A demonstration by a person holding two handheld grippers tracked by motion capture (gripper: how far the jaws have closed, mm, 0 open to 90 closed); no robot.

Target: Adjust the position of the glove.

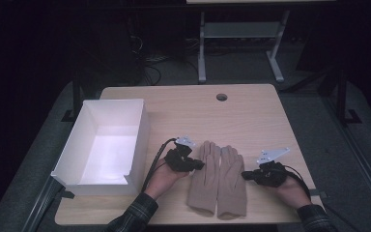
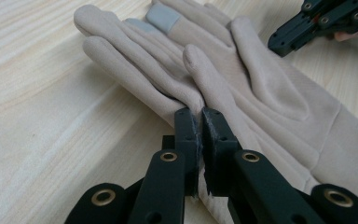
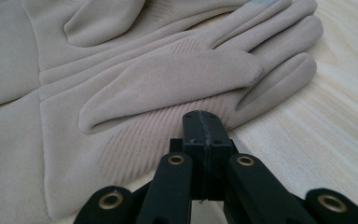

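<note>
Two beige gloves lie flat side by side, fingers pointing away, near the table's front edge: the left glove and the right glove. My left gripper lies at the left glove's outer edge; in the left gripper view its jaws stand pressed together with a thin strip of that glove's edge between them. My right gripper is shut with nothing in it, its tip at the right glove's outer edge below the thumb. A grey patch marks one fingertip.
A white open box stands on the left part of the light wooden table, close to my left hand. A round cable hole sits near the far edge. Beyond the table are a dark floor and a metal table frame.
</note>
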